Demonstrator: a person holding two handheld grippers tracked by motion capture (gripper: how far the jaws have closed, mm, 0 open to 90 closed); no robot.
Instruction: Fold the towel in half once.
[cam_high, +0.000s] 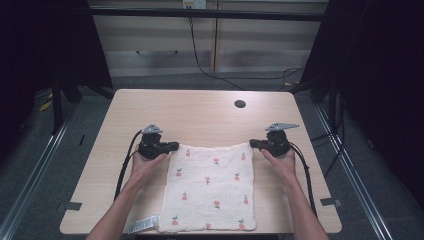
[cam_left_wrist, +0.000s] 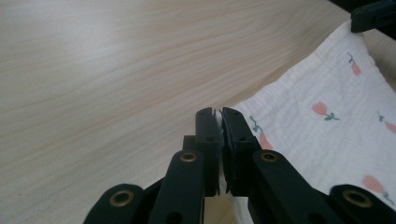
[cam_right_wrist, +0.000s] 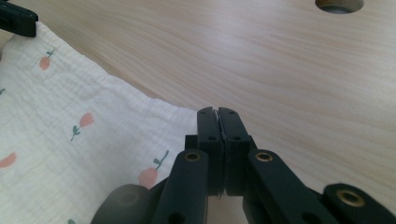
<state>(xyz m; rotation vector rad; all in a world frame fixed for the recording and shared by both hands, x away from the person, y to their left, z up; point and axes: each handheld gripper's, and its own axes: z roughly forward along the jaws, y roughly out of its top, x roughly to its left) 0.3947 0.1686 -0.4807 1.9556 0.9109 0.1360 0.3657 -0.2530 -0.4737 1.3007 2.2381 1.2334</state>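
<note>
We've got the left gripper (cam_high: 172, 146) clenched on the cloth (cam_high: 210, 187) at its far corner, approx 10 o'clock of the sheet, white fabric pinched between the jaws. Right gripper (cam_high: 252, 143) is clamped on the other far corner, approx 2 o'clock. Cloth lies flat on the table (cam_high: 200, 107) w/ near edge at the table's 6 o'clock. Both corners secured, so grab's done; lift or fold is still to come, we reckon. No containers here.
</note>
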